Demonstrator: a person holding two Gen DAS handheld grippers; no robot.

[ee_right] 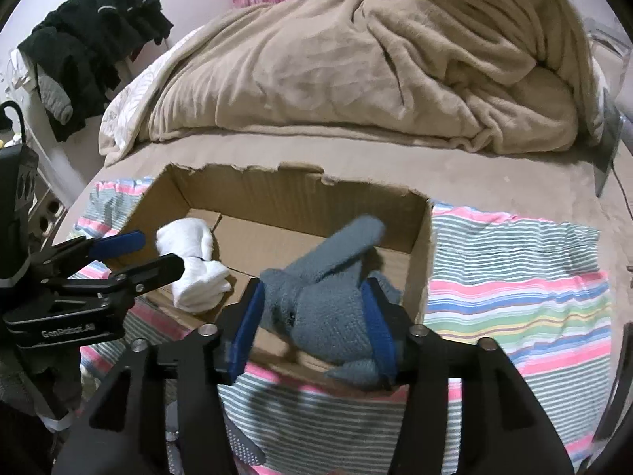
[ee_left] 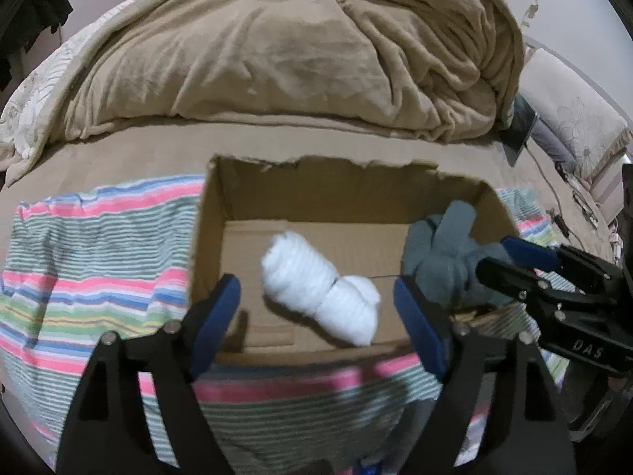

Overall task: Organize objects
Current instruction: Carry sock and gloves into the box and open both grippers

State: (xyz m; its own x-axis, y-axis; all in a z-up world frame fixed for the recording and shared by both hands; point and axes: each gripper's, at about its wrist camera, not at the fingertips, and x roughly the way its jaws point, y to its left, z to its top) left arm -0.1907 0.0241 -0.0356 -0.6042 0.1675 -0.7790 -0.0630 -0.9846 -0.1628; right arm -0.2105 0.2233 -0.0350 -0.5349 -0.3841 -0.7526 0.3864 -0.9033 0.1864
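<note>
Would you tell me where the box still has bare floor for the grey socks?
Bare floor lies right of the white socks, below the grey socks in the right tool. The box's left is taken.

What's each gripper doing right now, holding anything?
Left gripper: open, empty, over the white sock bundle in the cardboard box.
Right gripper: closed on the grey socks.
</note>
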